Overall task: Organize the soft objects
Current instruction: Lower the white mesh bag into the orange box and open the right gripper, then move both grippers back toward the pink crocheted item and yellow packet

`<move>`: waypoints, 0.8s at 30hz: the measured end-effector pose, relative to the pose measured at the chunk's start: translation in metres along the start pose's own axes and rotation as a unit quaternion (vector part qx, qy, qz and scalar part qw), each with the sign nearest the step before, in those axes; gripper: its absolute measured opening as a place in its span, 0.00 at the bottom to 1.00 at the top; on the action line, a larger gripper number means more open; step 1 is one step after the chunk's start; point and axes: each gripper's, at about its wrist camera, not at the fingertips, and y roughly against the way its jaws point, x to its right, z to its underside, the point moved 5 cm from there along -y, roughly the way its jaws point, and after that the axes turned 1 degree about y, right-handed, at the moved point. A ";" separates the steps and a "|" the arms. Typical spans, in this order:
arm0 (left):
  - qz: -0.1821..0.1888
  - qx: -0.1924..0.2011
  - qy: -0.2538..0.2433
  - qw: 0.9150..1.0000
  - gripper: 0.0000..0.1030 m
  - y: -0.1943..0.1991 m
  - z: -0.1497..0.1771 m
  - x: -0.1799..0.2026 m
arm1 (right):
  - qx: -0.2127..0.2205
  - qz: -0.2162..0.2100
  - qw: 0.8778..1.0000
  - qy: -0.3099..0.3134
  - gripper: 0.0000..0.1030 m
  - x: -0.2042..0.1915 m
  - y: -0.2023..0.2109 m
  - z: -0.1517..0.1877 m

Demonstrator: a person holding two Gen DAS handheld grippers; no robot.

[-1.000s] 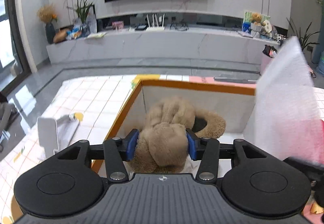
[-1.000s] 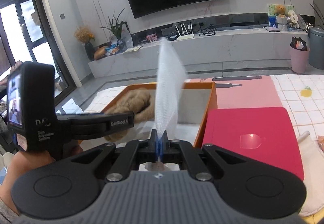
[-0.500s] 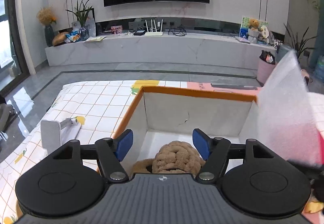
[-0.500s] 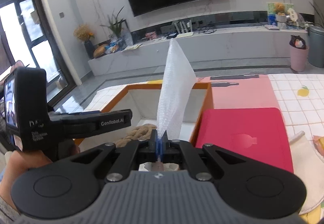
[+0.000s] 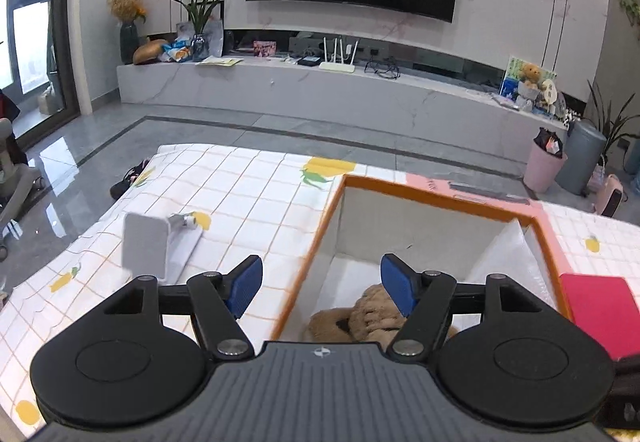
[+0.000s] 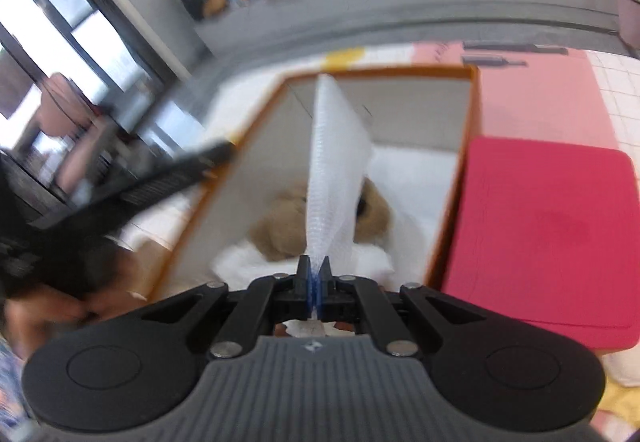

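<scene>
1. The left gripper (image 5: 322, 292) hangs over the near left edge of the box (image 5: 436, 200), its blue pads wide apart with nothing between them.
2. The plush toy (image 5: 370, 316), tan and knotted, lies on the white bottom of the box, partly behind the left gripper's right finger.
3. The right gripper (image 6: 315, 284) is clamped tight on the lower edge of a foam sheet (image 6: 334, 170), which stands up over the box in front of the plush toy (image 6: 286, 226).
4. A red folder (image 6: 548, 234) lies on the desk (image 5: 240, 198) just right of the box.
5. A grey stand (image 5: 160, 246) sits on the desk left of the box.
6. The right wrist view is blurred.
</scene>
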 end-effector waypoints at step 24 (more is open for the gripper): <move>0.000 -0.005 -0.002 1.000 0.77 0.004 0.002 -0.009 | -0.003 0.083 0.994 0.069 0.44 -0.023 0.036 -0.002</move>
